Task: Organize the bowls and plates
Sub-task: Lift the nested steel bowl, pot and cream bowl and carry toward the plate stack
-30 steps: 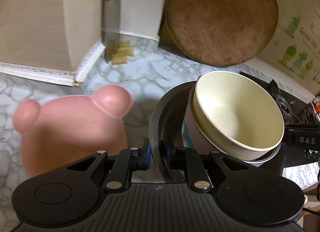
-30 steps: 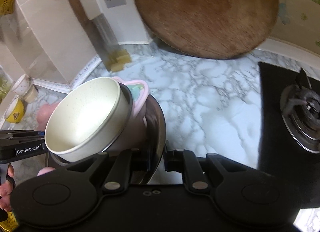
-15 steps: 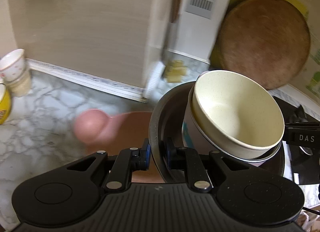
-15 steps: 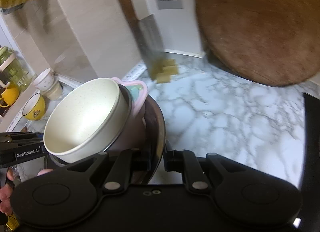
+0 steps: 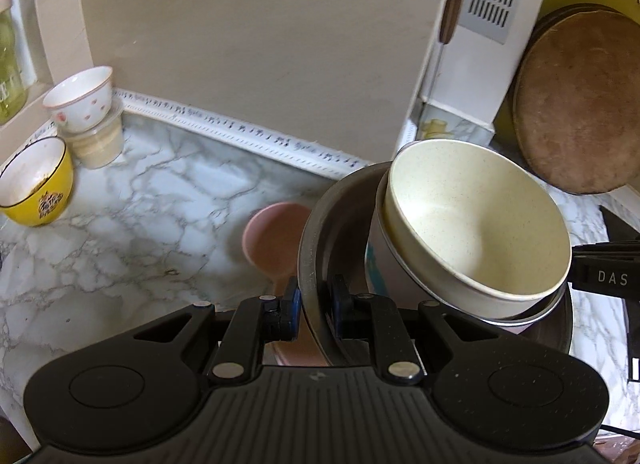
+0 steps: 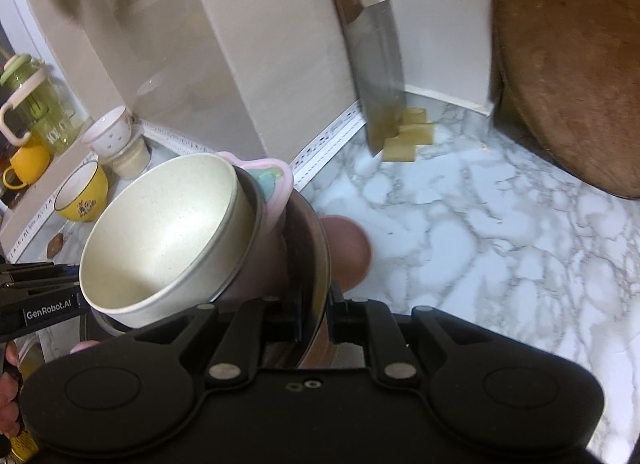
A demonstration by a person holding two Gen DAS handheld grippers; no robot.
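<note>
- The left gripper is clamped tight on the near rim of the pan, one pad inside the rim and one outside.
- The right gripper pinches the far side of the same rim in the same way. So both hands carry the pan, one on each side, and neither is nearer.
- The pan hangs between them, up off the counter. It tips a little.
- Inside it sits a cream bowl, stuck in a grey cup with a pink plate behind it. The stack leans.
- I think the next job is to set the pan down flat, so the bowl does not slide out.
- Under the pan is a pink thing on the counter. The pan hides most of it, so I cannot tell what it is.
- Farther off, at the counter's left back corner, stand a yellow cup and a white cup.
- A round board leans at the back right, cut off by the edge.
</note>
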